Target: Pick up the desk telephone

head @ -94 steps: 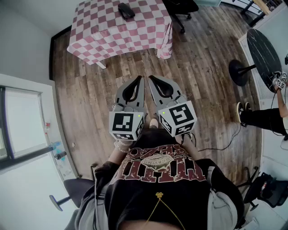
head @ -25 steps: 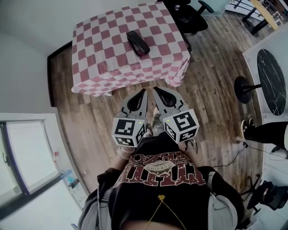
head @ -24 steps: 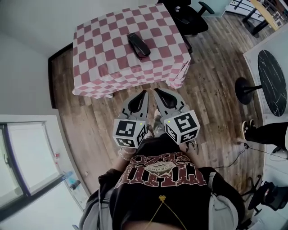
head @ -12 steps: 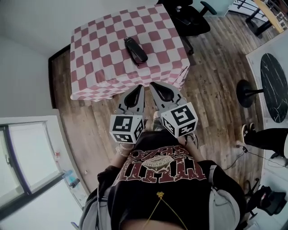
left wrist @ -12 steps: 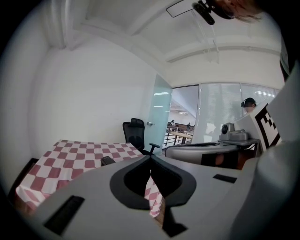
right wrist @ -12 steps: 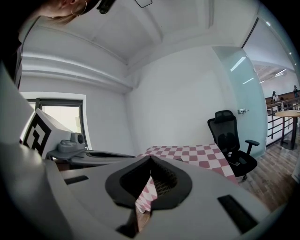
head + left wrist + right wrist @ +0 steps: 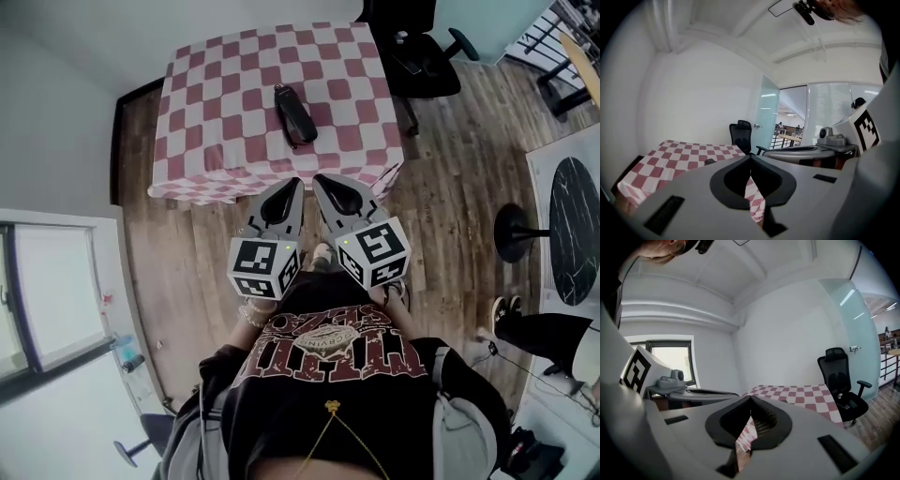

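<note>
Checkered table (image 7: 216,103): desk telephone (image 7: 294,114) mid-top, seemingly edge-clear; left hand-held gripper (image 7: 294,184), right hand-held gripper (image 7: 318,179) closed, empty.

Desk telephone (image 7: 294,114) on checkered table (image 7: 214,127)

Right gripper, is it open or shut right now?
Shut. The right gripper has its jaws touching at the tips in its own view, with nothing between them.

the room is bright and evenly lit, with daylight from the window (image 7: 52,291) at left. shadows are soft. all views bend strongly toward dark fisheye edges.
</note>
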The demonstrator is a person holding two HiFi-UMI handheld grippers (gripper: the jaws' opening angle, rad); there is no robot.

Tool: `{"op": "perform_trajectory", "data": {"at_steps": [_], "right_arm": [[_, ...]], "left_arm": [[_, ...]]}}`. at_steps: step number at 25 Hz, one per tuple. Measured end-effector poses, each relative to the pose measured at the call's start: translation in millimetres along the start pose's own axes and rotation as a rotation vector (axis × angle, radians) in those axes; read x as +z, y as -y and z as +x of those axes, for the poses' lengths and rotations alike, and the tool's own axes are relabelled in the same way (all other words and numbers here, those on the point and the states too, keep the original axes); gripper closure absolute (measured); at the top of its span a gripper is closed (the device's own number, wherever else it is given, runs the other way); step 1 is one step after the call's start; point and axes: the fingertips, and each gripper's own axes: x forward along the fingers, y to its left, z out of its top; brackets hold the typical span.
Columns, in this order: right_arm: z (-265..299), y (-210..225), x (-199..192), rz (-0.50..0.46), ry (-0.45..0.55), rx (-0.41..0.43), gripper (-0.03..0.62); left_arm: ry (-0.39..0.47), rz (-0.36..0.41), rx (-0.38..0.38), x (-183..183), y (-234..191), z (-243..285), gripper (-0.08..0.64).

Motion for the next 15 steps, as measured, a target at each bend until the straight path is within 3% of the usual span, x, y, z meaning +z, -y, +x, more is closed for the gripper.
{"op": "perform_trajectory", "data": {"at_steps": [8,15], "right_arm": [[14.9,2.3,0.8,-0.02,-0.019,0.029,0.574],[31.3,19.5,1.0,-0.002,-0.033,-0.018,0.575]], "left_arm": [[0.007,-0.025,0.021,-2.0,-12.6,8.0,0.552],[-0.027,-0.018,-0.022,1.1,-26.9,33.8,0.552]]}}
